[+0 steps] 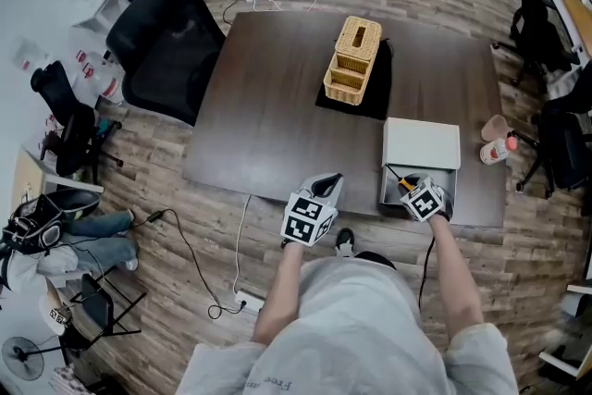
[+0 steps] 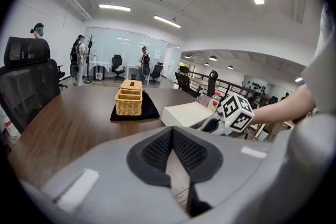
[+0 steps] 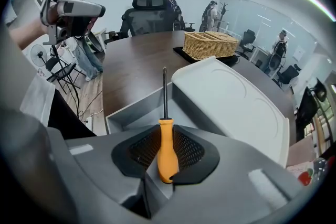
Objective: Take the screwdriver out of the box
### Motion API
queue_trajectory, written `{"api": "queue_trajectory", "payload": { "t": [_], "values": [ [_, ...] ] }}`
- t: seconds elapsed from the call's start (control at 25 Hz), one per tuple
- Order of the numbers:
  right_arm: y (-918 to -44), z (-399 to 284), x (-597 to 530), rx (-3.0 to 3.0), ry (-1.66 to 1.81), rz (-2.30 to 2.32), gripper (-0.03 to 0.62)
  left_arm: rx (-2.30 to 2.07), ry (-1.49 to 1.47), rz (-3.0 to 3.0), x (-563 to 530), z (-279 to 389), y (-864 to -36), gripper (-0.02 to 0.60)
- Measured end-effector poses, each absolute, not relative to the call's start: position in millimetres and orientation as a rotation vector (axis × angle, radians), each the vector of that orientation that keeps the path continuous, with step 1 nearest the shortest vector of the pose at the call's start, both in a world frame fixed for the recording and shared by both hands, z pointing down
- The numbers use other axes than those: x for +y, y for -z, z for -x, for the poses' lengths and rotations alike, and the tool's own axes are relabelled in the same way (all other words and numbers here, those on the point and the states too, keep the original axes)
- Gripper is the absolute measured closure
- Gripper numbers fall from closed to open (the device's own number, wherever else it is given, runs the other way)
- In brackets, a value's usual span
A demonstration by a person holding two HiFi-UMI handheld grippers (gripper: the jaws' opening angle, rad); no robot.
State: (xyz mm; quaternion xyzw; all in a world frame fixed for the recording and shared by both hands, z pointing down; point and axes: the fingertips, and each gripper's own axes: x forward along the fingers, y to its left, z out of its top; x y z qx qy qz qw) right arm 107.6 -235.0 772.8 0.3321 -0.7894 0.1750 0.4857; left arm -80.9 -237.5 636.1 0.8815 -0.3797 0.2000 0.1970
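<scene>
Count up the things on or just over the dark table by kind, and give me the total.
Wicker baskets: 2, stacked
Black cloth: 1
White box with lid: 1
Screwdriver: 1, held in the right tongs
Cup: 1
Bottle: 1
Total: 7

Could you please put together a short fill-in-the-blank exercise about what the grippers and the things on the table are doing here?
1. At the open box, the right gripper is shut on the screwdriver's ____ handle.
2. The wicker basket stands on a ____ cloth.
3. Between the left gripper's fingers there is ____.

Missing words: orange; black; nothing.
</scene>
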Motion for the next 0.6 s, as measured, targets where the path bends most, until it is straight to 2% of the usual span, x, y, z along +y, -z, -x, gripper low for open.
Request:
{"api": "queue_trajectory", "payload": {
  "t": [0.6],
  "values": [
    [-748.7, -103.4, -245.8, -1.967, -0.442, -0.956, 0.522, -1.012, -0.592, -2.494, -236.0, 65.1, -636.4, 0.528]
  ]
}}
